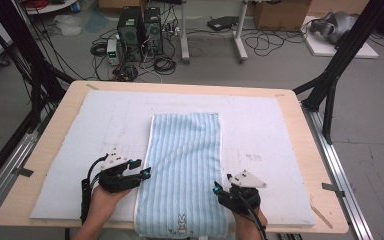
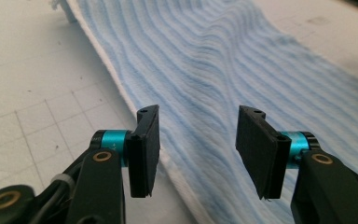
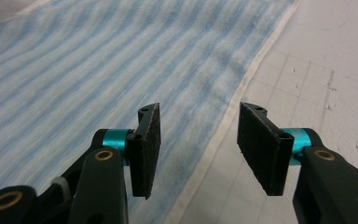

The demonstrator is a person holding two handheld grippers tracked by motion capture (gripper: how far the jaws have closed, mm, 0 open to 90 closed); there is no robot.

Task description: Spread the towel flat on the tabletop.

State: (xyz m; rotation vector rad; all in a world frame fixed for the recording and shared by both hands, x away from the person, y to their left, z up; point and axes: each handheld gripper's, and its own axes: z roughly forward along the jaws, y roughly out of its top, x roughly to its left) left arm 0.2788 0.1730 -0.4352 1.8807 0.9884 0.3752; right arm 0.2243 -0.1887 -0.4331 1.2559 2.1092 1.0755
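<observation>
Both my jaws released; towel (image 1: pixel 185 170) soft, light, floppy; left gripper (image 2: pixel 198 151) and right gripper (image 3: pixel 198 149) straddle its side hems; pinch there.

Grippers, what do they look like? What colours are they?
Both are mostly black. The left gripper and the right gripper each carry a pale grey three-cornered plate on top, and a black cable trails back along the hand. Up close, each has two flat black rectangular pads, bright turquoise collars behind them, and small brass-coloured rivets on the black links.
</observation>
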